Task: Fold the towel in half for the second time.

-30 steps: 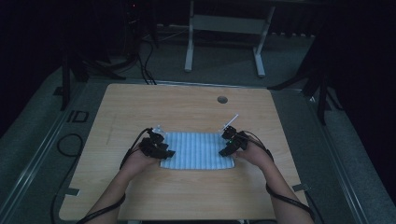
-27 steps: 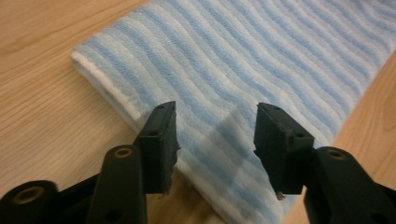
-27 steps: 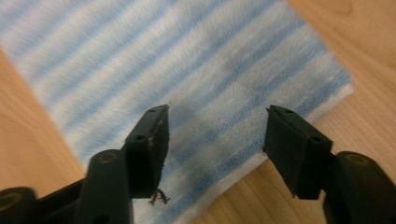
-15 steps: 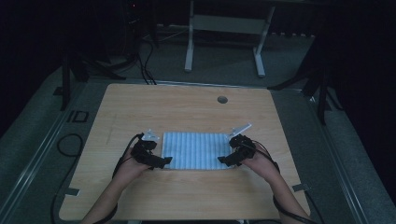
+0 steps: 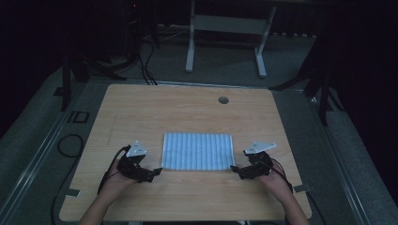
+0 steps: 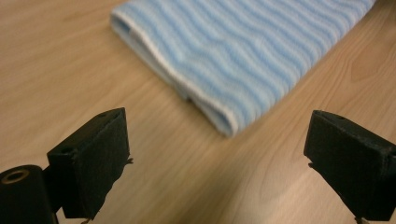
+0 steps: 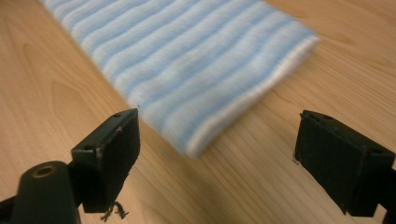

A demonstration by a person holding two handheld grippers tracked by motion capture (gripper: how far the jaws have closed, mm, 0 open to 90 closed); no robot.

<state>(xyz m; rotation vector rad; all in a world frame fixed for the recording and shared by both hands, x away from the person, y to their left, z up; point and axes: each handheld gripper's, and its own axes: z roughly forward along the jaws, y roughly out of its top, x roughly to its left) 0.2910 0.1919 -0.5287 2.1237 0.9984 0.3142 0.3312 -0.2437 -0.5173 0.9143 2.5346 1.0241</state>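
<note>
The left tool is held wide open, empty, just off the near left corner of the striped towel. The towel lies flat and folded in layers at the middle of the counter, so the folding is judged largely done. The right tool is likewise spread open, nothing between its jaws, beside the near right corner.

Black tongs, grey triangular plates
</note>
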